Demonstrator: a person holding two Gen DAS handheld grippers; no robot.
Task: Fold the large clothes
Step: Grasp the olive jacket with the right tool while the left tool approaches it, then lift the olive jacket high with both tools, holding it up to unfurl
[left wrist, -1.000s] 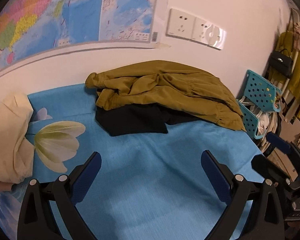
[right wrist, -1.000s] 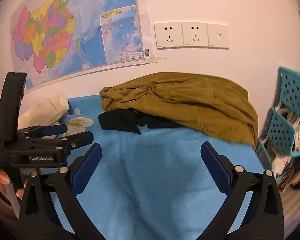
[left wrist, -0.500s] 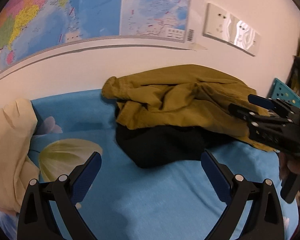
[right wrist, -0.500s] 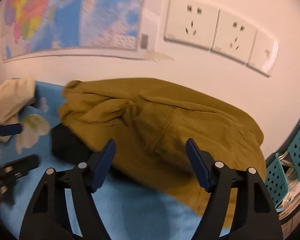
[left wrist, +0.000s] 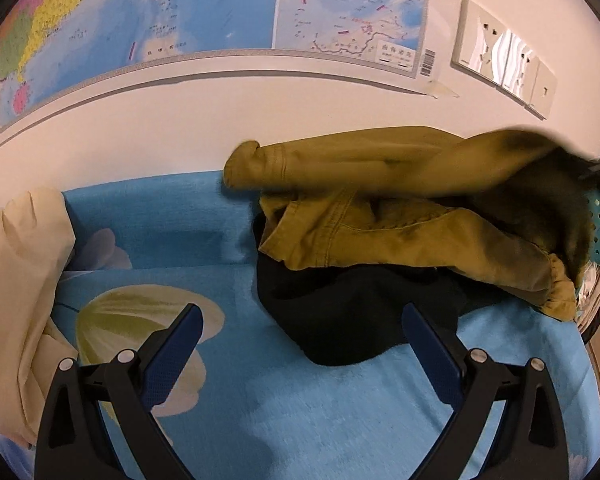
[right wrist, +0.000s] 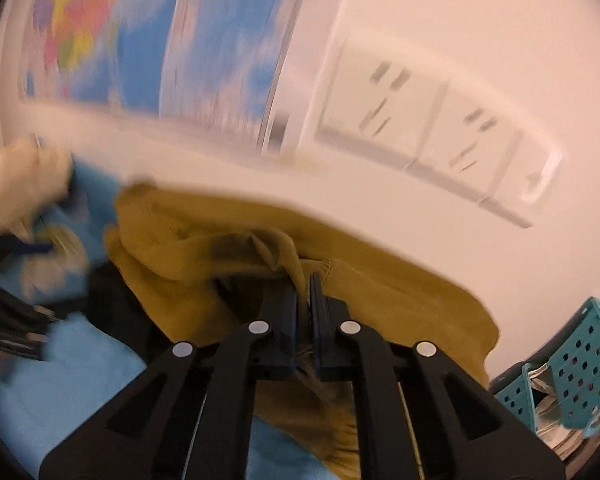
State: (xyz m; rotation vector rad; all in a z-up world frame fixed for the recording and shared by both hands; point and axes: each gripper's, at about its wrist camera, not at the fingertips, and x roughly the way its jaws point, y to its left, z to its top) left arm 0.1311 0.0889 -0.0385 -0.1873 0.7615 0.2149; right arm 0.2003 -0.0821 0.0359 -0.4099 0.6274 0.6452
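Left wrist view only: it is showing sharply the cream cloth (left wrist: 16, 280) at the left, the flower print (left wrist: 140, 320) on the blue sheet (left wrist: 300, 408), and the black garment (left wrist: 352, 320) lying under the jacket.
Right wrist view only: it is blurring from motion, but it is showing the pinch on the fabric from close and the teal basket (right wrist: 572, 368) at the right.
Olive jacket (left wrist: 380, 216): it is lying at the far right of the sheet, beside the wall, with its long axis running left to right; one sleeve cuff is pointing left, and the right part is rising off the pile.
Left gripper (left wrist: 300, 344): its fingers are standing wide apart, holding nothing, hovering over the sheet near the black garment.
Right gripper (right wrist: 305, 292): its fingers are pressing together on a fold of the olive jacket (right wrist: 380, 292).
Wall: map (left wrist: 180, 12) at the left, sockets (left wrist: 504, 56) at the right.
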